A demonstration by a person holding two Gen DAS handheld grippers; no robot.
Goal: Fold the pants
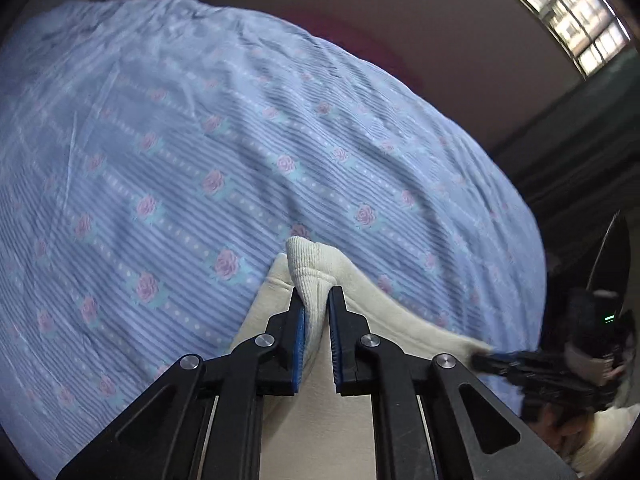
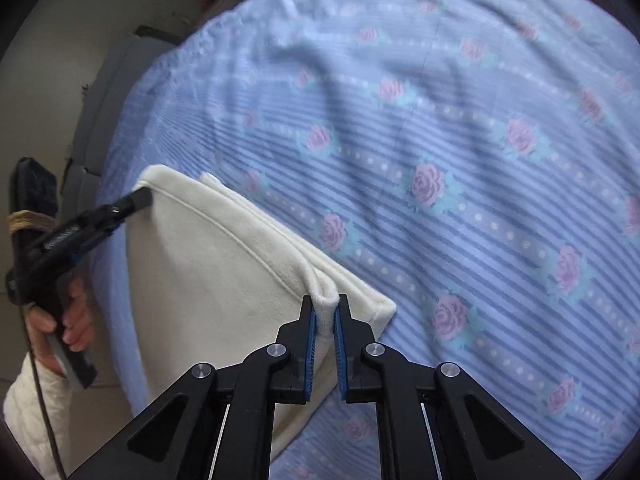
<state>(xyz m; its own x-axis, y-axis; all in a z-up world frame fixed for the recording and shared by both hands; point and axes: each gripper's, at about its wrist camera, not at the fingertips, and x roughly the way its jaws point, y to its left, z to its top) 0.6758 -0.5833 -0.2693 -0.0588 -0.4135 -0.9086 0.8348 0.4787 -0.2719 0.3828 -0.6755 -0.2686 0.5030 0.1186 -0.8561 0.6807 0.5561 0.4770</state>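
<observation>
Fingers (image 2: 309, 322) pinch cream pants (image 2: 208, 264) stretched between both grippers.

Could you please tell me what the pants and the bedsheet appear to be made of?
Pants: cream, soft matte fleece or brushed knit by the fuzzy nap, with a ribbed cuff. Bedsheet: thin woven cloth, probably cotton, printed with stripes and roses; it creases finely.

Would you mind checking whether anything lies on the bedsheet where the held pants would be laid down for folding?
Nothing visible does. Both the left gripper and right gripper are shut on the cream pants, and the floral bedsheet beyond them shows only wrinkles.
</observation>
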